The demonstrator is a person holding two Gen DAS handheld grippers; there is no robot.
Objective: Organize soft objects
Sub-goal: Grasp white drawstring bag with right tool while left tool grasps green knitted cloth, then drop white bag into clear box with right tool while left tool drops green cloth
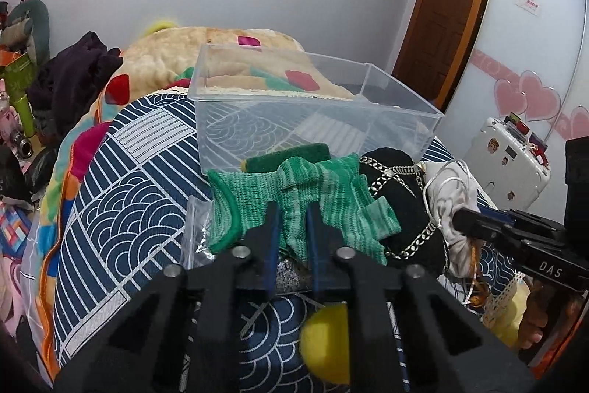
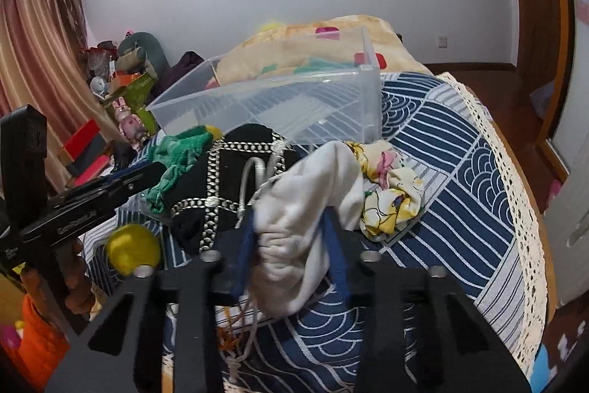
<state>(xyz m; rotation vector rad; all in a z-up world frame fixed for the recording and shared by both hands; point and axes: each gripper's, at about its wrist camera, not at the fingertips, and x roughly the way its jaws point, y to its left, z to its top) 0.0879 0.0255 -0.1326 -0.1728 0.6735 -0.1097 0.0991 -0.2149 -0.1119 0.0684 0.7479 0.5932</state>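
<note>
A clear plastic box (image 1: 401, 120) stands empty on the blue patterned bedspread (image 1: 121, 194); it also shows in the right wrist view (image 2: 331, 105). In front of it lie a green knit cloth (image 1: 324, 194), a black pouch with a silver chain (image 1: 401, 201) and a white drawstring bag (image 2: 313, 194). My left gripper (image 1: 292, 216) is shut on the green knit cloth. My right gripper (image 2: 291, 220) is shut on the white drawstring bag. A yellow floral scrunchie (image 2: 390, 197) lies right of the bag. A yellow ball (image 1: 327, 348) sits near the bed edge.
A beige patterned quilt (image 1: 176, 54) is piled behind the box. A dark garment (image 1: 73, 76) and toys lie at the far left. A white suitcase (image 1: 511, 150) stands by the wall, with a wooden door (image 1: 441, 21) beyond. The bedspread's lace edge (image 2: 515, 194) runs down the right.
</note>
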